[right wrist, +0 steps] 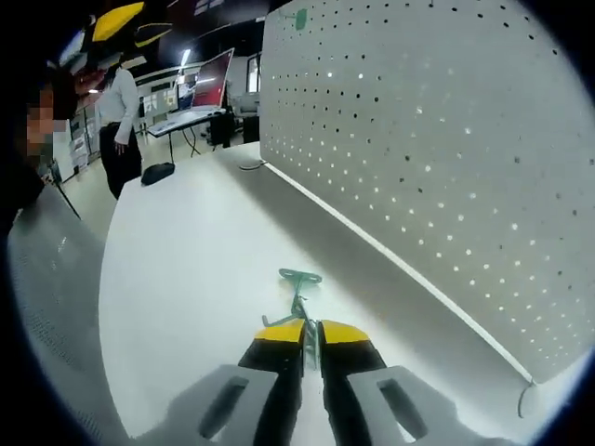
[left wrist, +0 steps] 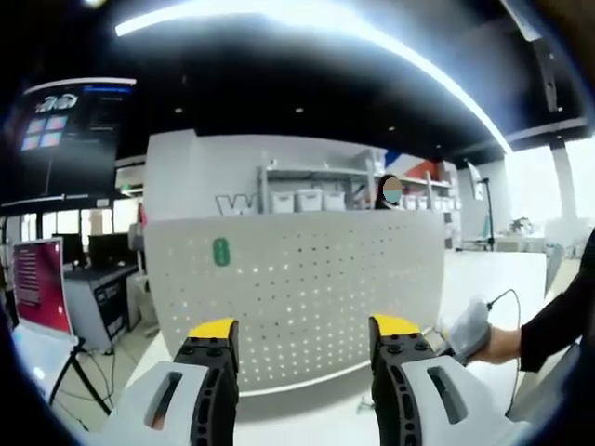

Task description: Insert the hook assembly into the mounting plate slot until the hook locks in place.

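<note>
A white perforated mounting plate stands upright on the white table, facing me in the left gripper view. A small green hook hangs near its upper left. My left gripper is open, held in front of the plate with nothing between its yellow-tipped jaws. In the right gripper view the plate runs along the right side. My right gripper is shut on the green hook assembly, which sticks forward just above the table. Another green hook sits at the plate's top.
A hand with the other gripper and a cable shows at right in the left gripper view. A red monitor on a cart stands left. A person stands beyond the table end; shelving lies behind the plate.
</note>
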The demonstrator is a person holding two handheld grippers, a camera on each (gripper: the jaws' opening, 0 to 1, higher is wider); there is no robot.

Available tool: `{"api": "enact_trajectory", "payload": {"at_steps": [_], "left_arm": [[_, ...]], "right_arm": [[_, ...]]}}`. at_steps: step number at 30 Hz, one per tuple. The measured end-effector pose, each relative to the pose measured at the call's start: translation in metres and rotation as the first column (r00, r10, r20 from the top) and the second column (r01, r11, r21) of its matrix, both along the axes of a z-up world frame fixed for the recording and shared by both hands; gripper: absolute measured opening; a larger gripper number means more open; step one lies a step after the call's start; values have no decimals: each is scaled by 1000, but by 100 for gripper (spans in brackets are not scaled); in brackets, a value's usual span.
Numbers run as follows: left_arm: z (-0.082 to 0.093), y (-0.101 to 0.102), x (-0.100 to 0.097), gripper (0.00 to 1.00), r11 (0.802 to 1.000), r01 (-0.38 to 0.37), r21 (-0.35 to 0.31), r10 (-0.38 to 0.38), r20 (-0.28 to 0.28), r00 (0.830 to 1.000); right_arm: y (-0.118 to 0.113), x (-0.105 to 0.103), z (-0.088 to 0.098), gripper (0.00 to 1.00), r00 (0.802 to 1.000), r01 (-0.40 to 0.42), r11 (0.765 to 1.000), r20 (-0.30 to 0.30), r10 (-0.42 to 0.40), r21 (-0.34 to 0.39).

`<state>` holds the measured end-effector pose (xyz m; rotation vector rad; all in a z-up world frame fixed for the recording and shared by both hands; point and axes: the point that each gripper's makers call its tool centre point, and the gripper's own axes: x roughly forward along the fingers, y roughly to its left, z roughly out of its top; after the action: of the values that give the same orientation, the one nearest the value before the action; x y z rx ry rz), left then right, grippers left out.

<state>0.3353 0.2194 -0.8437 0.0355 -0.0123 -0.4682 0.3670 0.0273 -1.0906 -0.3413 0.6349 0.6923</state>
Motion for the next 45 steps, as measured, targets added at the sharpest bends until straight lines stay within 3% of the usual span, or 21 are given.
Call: {"api": "enact_trajectory", "payload": {"at_steps": [18, 30, 45], "left_arm": [[-6, 1, 2, 56, 1000, 4, -2, -4, -18, 1000], [-8, 0, 4, 55, 1000, 9, -11, -9, -26, 1000], [-10, 1, 5, 53, 1000, 12, -15, -12, -30, 999]], "right_arm": [[-1, 7, -26, 1, 999, -13, 998, -49, 10, -64], [-5, 9, -25, 1, 998, 3, 998, -55, -7, -59], [-1, 15, -30, 1, 997, -30, 992, -72, 21, -120]]}}
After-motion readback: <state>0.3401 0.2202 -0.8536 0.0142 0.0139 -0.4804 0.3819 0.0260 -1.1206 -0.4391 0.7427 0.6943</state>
